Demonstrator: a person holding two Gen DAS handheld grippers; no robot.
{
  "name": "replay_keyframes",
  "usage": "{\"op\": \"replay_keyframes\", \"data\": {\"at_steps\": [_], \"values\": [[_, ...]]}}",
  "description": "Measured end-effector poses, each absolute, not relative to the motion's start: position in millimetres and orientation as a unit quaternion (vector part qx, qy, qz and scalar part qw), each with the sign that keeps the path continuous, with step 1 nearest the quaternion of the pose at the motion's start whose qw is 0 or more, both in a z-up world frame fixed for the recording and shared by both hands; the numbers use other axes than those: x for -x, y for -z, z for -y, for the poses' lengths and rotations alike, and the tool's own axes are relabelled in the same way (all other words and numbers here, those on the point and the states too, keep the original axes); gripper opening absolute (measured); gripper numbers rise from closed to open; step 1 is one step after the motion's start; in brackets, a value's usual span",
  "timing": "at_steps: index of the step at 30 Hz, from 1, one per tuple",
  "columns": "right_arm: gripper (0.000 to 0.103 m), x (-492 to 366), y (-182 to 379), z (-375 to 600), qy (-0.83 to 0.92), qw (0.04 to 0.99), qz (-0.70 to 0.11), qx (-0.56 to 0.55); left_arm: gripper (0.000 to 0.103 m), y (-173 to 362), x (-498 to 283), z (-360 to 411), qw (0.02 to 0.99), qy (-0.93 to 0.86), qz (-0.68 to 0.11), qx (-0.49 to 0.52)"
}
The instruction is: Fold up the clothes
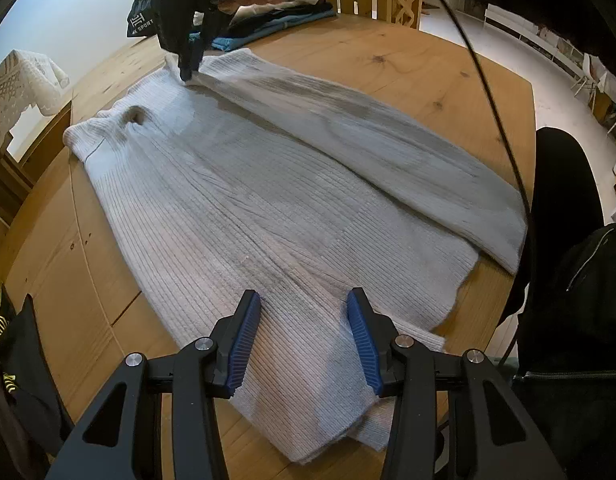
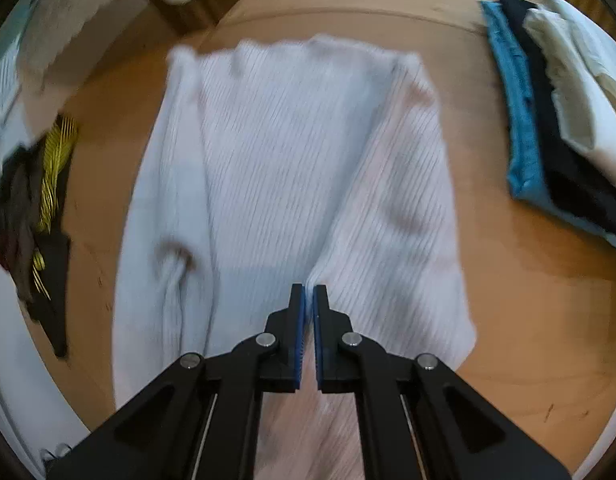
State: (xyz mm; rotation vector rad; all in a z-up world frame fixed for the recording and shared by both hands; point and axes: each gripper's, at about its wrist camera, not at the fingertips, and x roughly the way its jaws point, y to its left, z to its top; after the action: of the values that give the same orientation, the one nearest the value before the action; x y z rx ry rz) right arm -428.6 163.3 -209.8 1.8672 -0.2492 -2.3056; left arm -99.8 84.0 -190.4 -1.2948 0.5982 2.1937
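Observation:
A white ribbed sweater [image 1: 235,184] lies spread on the round wooden table [image 1: 392,60], one sleeve folded in along its right side. My left gripper [image 1: 303,296] hovers open over the hem end, its blue pads apart with nothing between them. At the far collar end, my right gripper [image 1: 187,74] pinches a shoulder fold. In the right wrist view the right gripper [image 2: 309,289] is shut on a raised ridge of the sweater [image 2: 299,140], which is blurred.
A stack of folded clothes [image 1: 267,20] [image 2: 548,120], blue, dark and white, sits at the table's far edge beside a black sport bag [image 1: 141,20]. A black and yellow garment [image 2: 39,200] lies at one edge. A person's dark jacket [image 1: 576,300] and a cable [image 1: 496,100] are on the right.

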Motion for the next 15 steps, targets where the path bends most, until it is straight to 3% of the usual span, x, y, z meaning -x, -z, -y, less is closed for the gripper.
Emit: {"op": "replay_keyframes", "data": {"at_steps": [9, 13, 15], "values": [[0.006, 412.9, 200.4, -183.4, 0.786, 0.077, 0.104, -0.605, 0.044, 190.8, 101.3, -85.3, 0.256, -0.809, -0.222, 0.481], [0.032, 394.2, 193.2, -191.2, 0.792, 0.082, 0.107, -0.596, 0.043, 186.3, 98.6, -90.6, 0.239, -0.803, -0.249, 0.486], [0.036, 377.0, 188.7, -188.1, 0.788, 0.094, 0.080, -0.603, 0.043, 182.4, 94.9, -94.8, 0.235, -0.800, -0.268, 0.482]]}}
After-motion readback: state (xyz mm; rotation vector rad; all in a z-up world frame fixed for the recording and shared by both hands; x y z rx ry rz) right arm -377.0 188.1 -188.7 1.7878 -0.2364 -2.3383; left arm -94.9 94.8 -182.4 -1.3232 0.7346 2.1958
